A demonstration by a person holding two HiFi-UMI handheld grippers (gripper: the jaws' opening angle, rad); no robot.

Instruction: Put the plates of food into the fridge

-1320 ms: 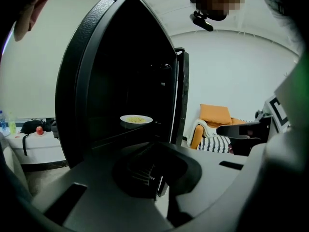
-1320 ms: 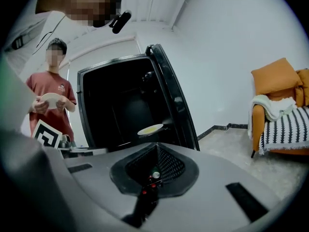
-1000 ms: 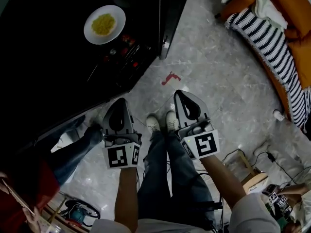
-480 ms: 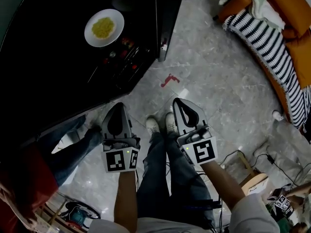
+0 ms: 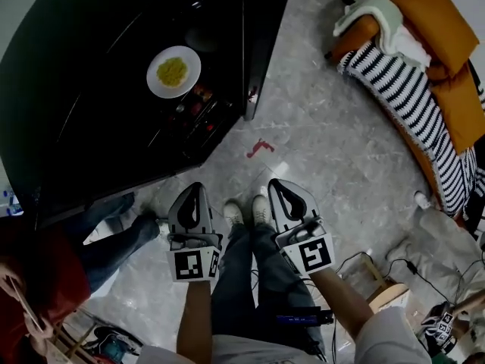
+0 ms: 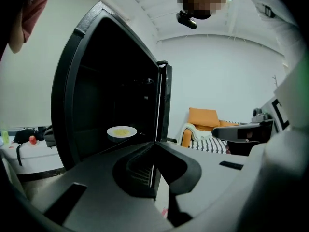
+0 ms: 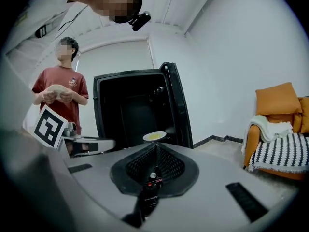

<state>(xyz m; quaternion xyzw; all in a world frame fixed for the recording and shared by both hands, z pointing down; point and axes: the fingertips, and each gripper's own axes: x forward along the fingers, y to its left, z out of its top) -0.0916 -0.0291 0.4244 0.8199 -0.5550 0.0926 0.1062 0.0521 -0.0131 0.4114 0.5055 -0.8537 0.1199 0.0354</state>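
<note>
Head view has the plate of yellow food already sitting inside the open fridge, up around 11 o'clock. Left hand-held gripper and right hand-held gripper hang low by the shoes, both pressed together, holding nothing. My guess: next is fetching another plate, or swinging the door shut.

Left tongs, right tongs: both closed, empty, side by side.
</note>
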